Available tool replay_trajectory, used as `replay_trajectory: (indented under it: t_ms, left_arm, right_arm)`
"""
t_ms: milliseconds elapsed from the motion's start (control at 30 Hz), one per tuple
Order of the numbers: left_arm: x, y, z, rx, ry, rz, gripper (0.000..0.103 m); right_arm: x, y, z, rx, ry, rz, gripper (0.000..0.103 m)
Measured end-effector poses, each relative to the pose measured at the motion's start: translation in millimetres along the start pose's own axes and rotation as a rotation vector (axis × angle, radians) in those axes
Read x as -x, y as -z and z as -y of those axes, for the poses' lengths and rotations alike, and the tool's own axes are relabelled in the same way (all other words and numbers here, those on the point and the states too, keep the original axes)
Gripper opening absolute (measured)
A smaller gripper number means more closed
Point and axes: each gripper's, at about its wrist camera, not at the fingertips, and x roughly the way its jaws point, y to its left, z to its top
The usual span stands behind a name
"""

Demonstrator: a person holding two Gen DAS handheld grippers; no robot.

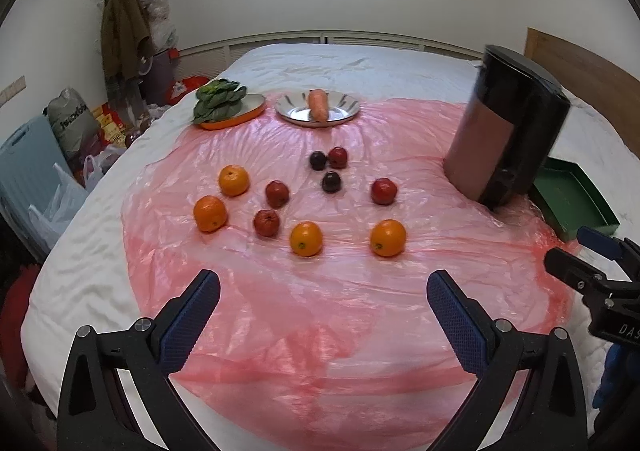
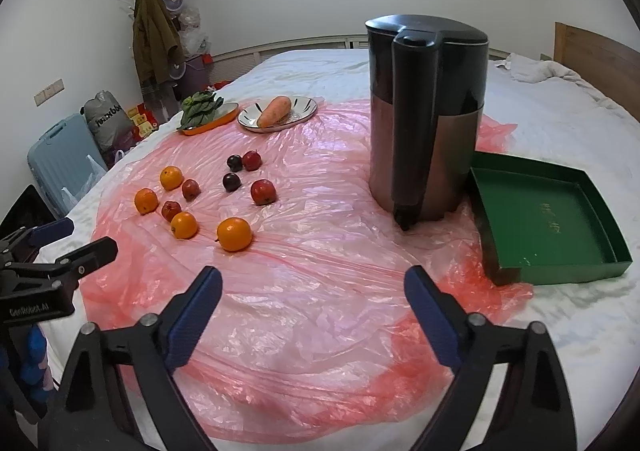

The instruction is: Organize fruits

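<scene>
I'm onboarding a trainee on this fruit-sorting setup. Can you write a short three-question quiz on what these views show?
1. True or false: the green tray already holds fruit.
2. How many oranges lie on the pink plastic sheet?
3. What lies on the white plate? A) spinach B) a carrot C) a plum

Key:
1. False; it is empty.
2. Four.
3. B. The leafy greens sit on the orange plate. Both the left claw and the right claw are open and hold nothing.

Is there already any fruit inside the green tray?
No, the green tray holds nothing, and the oranges lie on the pink plastic sheet.
</scene>
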Motion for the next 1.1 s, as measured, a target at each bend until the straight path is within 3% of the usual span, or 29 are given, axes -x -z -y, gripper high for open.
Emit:
replay_trajectory:
  t_ms: [233,333,400,700,1100]
  left_arm:
    - [-13.4,-3.9,-47.4,0.071,-0.027,-0.007,0.095]
    - [-24.5,-5.0,-59.5,0.082,-0.022,-0.024,0.082]
    - [-34.1,-6.2,-62.8,0.086,0.008,-0.045,0.069]
    - [-81.9,-19.3,-43.4,0.073,0.145,-0.129,0.05]
    - [-139.2,-19.4,-33.6,0.082,0.139,-0.215,0.049]
  right_arm:
    - [-14.5,-4.5,-13.9,0.031,-0.049,-0.014,0.103]
    - [-26.8,-6.5,-22.4,0.051,-0.08,-0.038,0.103]
    - [-38.0,-8.5,-28.2,0.061,-0.106,-0.056,0.103]
    - [-88.9,-26.9,-47.9,0.091,-0.233,-0.13,0.103]
    - [-152.3,-37.9,-71.1,0.195,-0.298,-0.23,0.103]
